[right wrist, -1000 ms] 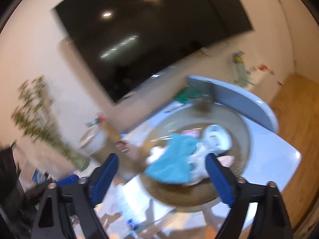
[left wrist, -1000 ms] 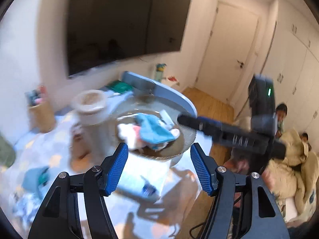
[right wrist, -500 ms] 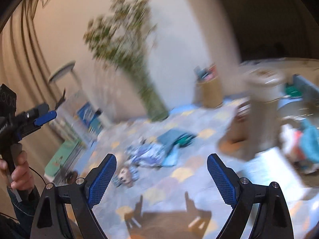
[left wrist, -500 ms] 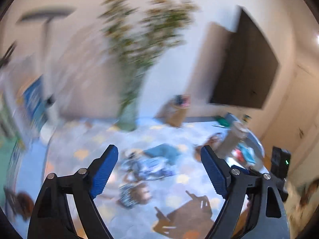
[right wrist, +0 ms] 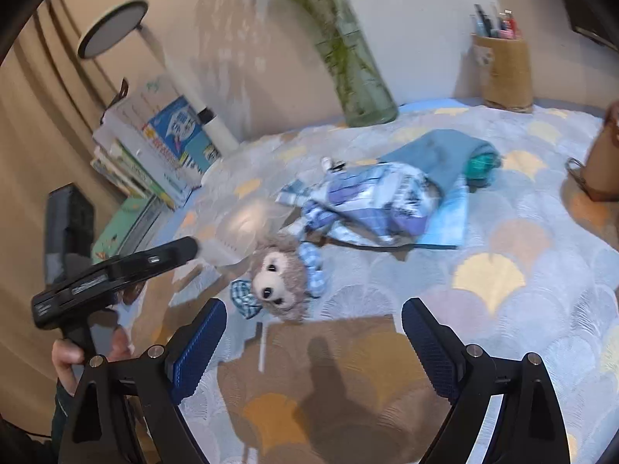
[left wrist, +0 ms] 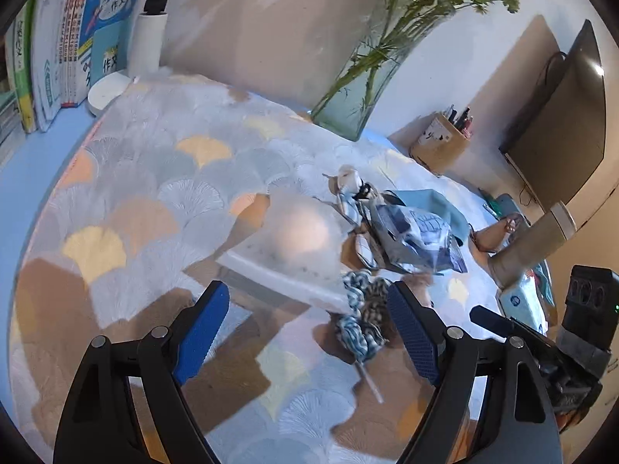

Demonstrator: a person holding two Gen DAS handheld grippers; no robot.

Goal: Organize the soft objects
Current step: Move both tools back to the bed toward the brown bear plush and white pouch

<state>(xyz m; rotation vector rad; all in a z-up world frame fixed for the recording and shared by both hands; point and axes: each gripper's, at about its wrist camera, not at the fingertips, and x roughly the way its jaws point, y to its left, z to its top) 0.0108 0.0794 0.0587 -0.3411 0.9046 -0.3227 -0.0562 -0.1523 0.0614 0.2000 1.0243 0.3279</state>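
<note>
A grey plush bear (right wrist: 278, 282) with blue checked bows lies face up on the patterned tablecloth (right wrist: 503, 270). My right gripper (right wrist: 314, 317) hangs open just in front of the bear, nothing between its fingers. Behind the bear lie a crumpled blue-and-white patterned cloth (right wrist: 371, 205) and a folded teal cloth (right wrist: 441, 154). In the left wrist view the bear (left wrist: 363, 309) shows from behind, close to the right finger of my open left gripper (left wrist: 305, 297), which holds nothing. The patterned cloth (left wrist: 414, 239) lies beyond it.
A clear lidded box (left wrist: 294, 239) sits beside the bear. A glass vase (right wrist: 363, 89) with green stems, a pen holder (right wrist: 503, 73), a stack of books (left wrist: 58, 38) and a lamp (right wrist: 112, 27) line the wall. A tall grey canister (left wrist: 534, 239) stands on the right.
Both views have swung away from the wicker bowl of cloths to the pile in the table's middle, and both grippers have come down lower. The left jaws stand wider than a second ago.
</note>
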